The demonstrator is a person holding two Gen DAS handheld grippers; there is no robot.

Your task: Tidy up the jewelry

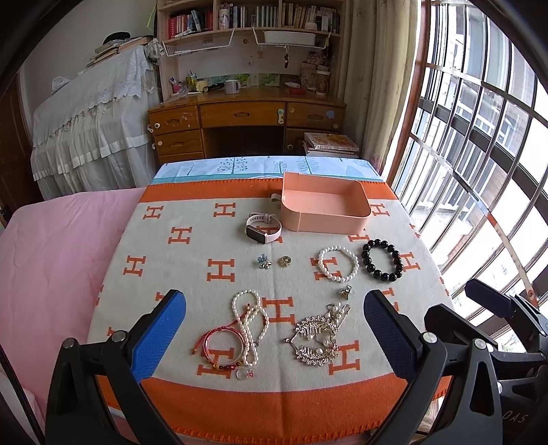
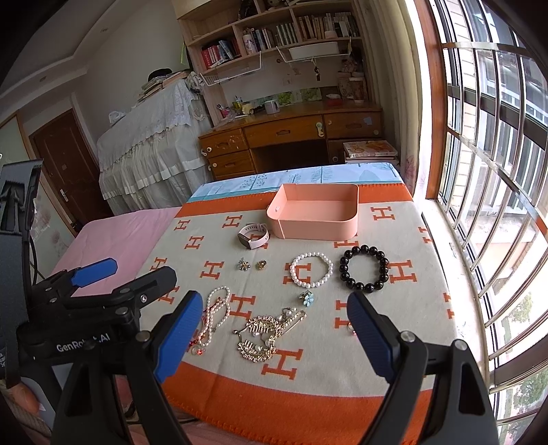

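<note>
I see a bedroom lit by daylight. At three o'clock a tall barred window [image 1: 479,143] fills the wall, a pale curtain [image 1: 373,85] hanging at its inner edge. At twelve o'clock stands a wooden desk [image 1: 246,119] with drawers, under a bookshelf [image 1: 250,17] packed with books. At ten o'clock something bulky sits under a white lace cover [image 1: 92,116]. From my right camera, a brown door [image 2: 65,161] shows at nine o'clock.

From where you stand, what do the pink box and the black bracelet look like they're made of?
Pink box: probably plastic, judging by its thin, smooth, evenly coloured matte walls and rounded corners.
Black bracelet: large round beads, glossy with bright highlights, so polished stone or glass; the look can't settle which.
</note>
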